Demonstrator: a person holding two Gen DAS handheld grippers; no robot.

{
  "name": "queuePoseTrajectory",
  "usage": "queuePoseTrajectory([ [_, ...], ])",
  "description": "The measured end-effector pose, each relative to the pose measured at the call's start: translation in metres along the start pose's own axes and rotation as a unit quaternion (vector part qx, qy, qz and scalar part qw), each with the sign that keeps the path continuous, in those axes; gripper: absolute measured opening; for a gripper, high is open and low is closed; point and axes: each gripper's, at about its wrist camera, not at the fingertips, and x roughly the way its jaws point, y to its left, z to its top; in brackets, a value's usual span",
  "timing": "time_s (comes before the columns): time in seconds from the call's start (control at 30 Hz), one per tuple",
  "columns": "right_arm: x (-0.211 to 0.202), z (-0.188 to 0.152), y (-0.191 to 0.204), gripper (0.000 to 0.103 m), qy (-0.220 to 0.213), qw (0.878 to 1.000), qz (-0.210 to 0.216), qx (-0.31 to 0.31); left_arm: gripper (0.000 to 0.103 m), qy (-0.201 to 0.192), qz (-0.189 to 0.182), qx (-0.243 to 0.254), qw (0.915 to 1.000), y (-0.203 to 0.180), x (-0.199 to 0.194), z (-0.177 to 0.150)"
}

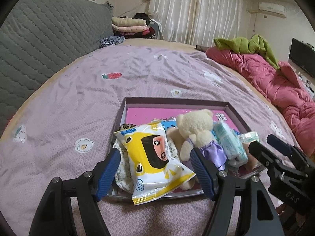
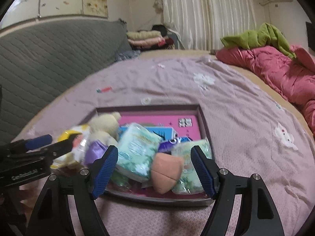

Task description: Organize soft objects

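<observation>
A shallow purple box (image 1: 177,101) with a pink floor lies on the bed and holds soft things. In the left wrist view a yellow and white tissue pack (image 1: 155,157) leans over the box's near edge, beside a cream teddy bear (image 1: 196,129) in a purple dress and a mint tissue pack (image 1: 228,143). My left gripper (image 1: 155,171) is open around the yellow pack. In the right wrist view the box (image 2: 204,122) holds mint packs (image 2: 135,149), a peach plush (image 2: 167,171) and the bear (image 2: 104,123). My right gripper (image 2: 153,171) is open over them.
The lilac bedsheet (image 1: 137,74) spreads around the box. A grey quilted headboard (image 1: 39,39) stands at the left. A pink duvet (image 1: 275,82) with a green blanket (image 1: 252,45) lies at the right. Folded clothes (image 1: 132,26) are stacked at the back.
</observation>
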Motion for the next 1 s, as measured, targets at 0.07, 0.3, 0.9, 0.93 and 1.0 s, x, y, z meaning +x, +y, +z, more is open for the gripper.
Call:
queuePoseTrajectory([
  [0.07,-0.002,0.001,0.003,0.077,-0.001,1.000,0.002,-0.006,0.073,-0.005,0.003,-0.007,1.0000,0.001,-0.005,0.001],
  [0.3,-0.013,-0.001,0.005,0.077,-0.004,1.000,0.004,0.004,0.073,-0.001,0.005,-0.026,0.9997,0.000,-0.012,-0.002],
  [0.9,-0.065,-0.015,0.015,0.077,-0.023,1.000,0.001,0.005,0.073,0.016,0.059,-0.018,0.9979,-0.014,-0.037,-0.025],
  [0.93,-0.069,-0.018,0.017,0.077,-0.022,1.000,0.002,0.002,0.073,0.016,0.057,-0.018,0.9981,-0.014,-0.041,-0.027],
  [1.0,-0.076,-0.022,0.020,0.077,-0.019,1.000,0.003,-0.001,0.073,0.018,0.053,-0.018,0.9983,-0.015,-0.045,-0.031],
])
